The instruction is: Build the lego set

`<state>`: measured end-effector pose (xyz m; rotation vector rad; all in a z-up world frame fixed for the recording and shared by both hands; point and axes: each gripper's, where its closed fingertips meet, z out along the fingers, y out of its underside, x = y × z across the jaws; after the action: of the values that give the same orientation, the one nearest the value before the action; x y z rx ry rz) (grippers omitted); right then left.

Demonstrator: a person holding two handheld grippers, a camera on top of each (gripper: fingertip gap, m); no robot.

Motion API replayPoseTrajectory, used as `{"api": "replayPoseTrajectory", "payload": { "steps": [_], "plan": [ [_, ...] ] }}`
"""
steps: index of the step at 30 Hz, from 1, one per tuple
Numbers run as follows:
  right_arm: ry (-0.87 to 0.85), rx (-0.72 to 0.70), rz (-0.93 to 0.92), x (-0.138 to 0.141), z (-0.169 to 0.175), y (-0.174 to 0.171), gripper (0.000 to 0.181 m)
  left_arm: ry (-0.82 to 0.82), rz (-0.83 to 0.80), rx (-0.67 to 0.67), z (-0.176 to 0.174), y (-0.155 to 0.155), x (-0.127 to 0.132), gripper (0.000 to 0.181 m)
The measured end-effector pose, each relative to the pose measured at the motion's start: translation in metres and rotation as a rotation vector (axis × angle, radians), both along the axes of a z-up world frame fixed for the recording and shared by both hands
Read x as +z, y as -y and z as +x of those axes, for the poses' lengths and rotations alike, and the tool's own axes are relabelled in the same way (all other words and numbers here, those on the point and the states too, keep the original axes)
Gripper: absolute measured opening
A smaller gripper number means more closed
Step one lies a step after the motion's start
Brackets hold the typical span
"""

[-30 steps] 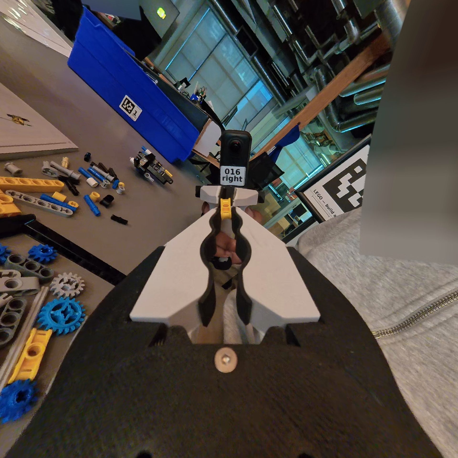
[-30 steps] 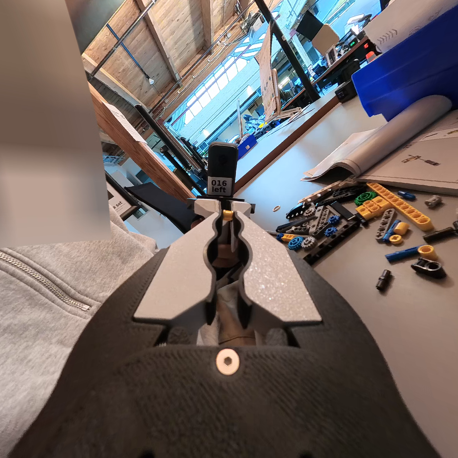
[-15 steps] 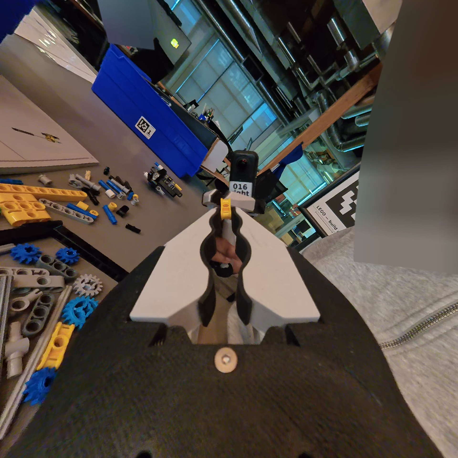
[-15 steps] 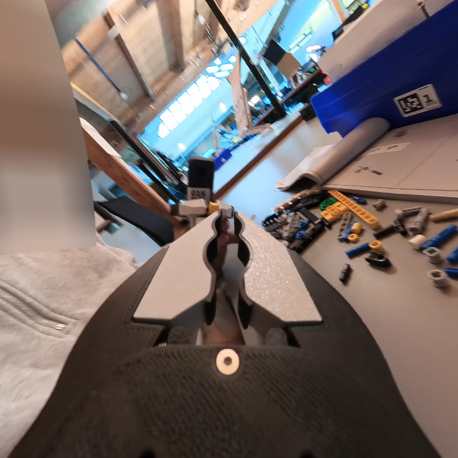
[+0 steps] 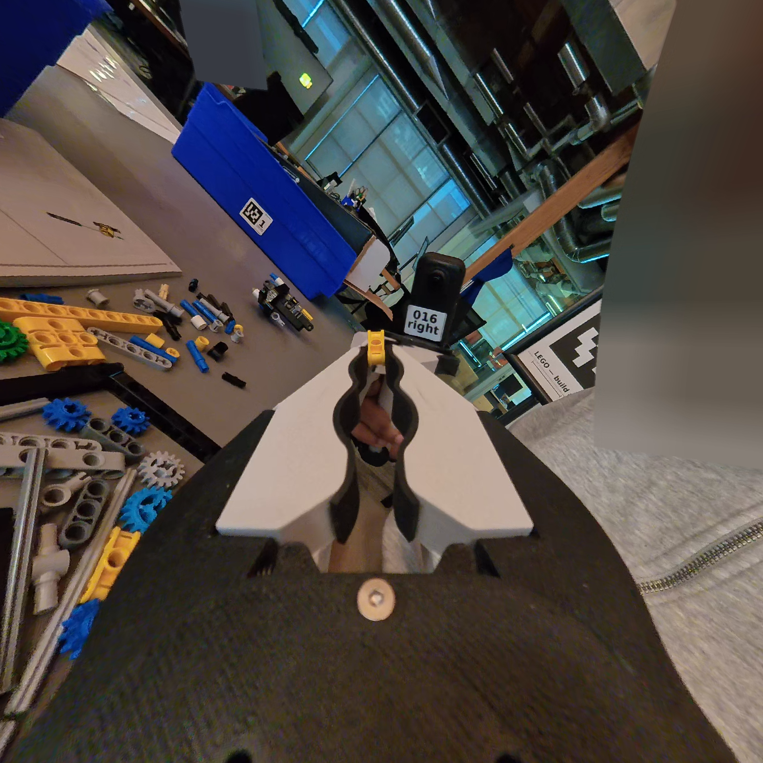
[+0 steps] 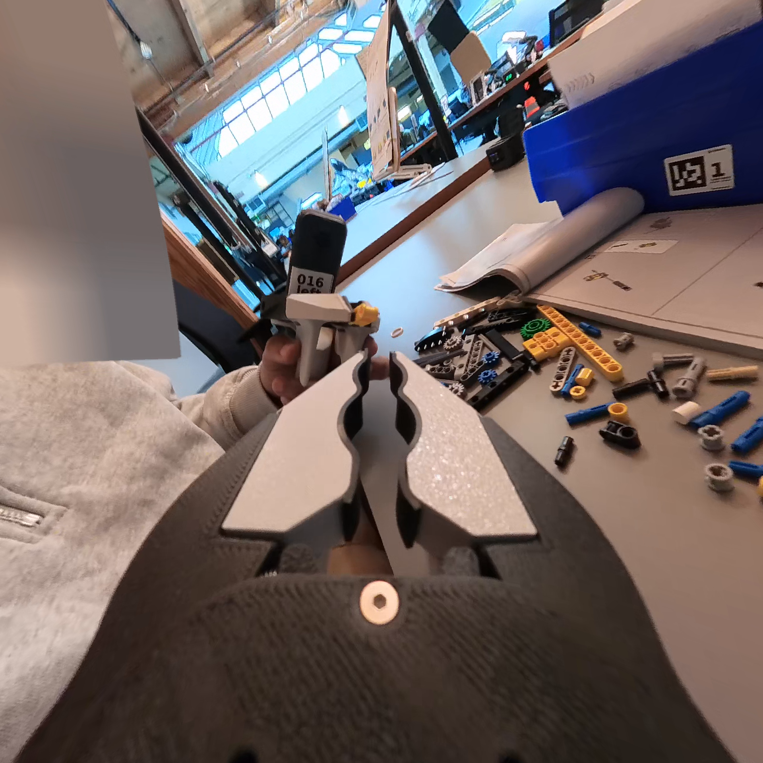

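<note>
My left gripper (image 5: 375,351) is shut on a small yellow lego connector (image 5: 375,346) held at its tips, up in the air. It also shows in the right wrist view (image 6: 356,321), with the yellow connector (image 6: 364,314) sticking out to the right. My right gripper (image 6: 378,357) has its jaws a little apart with nothing between them. It sits just below and right of the left gripper. Loose lego parts lie on the grey table (image 6: 619,536): a long yellow beam (image 6: 578,338), a green gear (image 6: 533,328), blue pins (image 6: 586,415) and blue gears (image 5: 66,413).
A blue bin (image 6: 644,144) stands at the back of the table, with an open instruction booklet (image 6: 619,264) in front of it. A small black sub-assembly (image 5: 285,305) lies near the bin. The person's grey zipped sweater (image 6: 82,454) fills the left side.
The grippers were tip to tip around the yellow connector. The right gripper has drawn away down and to the right, leaving the connector in the left gripper.
</note>
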<state>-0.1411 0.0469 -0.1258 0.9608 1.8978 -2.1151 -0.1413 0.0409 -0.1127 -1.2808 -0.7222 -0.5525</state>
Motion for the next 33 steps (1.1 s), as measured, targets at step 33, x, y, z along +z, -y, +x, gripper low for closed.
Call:
{"api": "replayPoseTrajectory", "payload": {
  "steps": [33],
  "plan": [
    [0.017, -0.008, -0.005, -0.0010, -0.0022, -0.0025, 0.007, 0.029, 0.000, 0.008, -0.0038, 0.0012, -0.0026, 0.007]
  ]
}}
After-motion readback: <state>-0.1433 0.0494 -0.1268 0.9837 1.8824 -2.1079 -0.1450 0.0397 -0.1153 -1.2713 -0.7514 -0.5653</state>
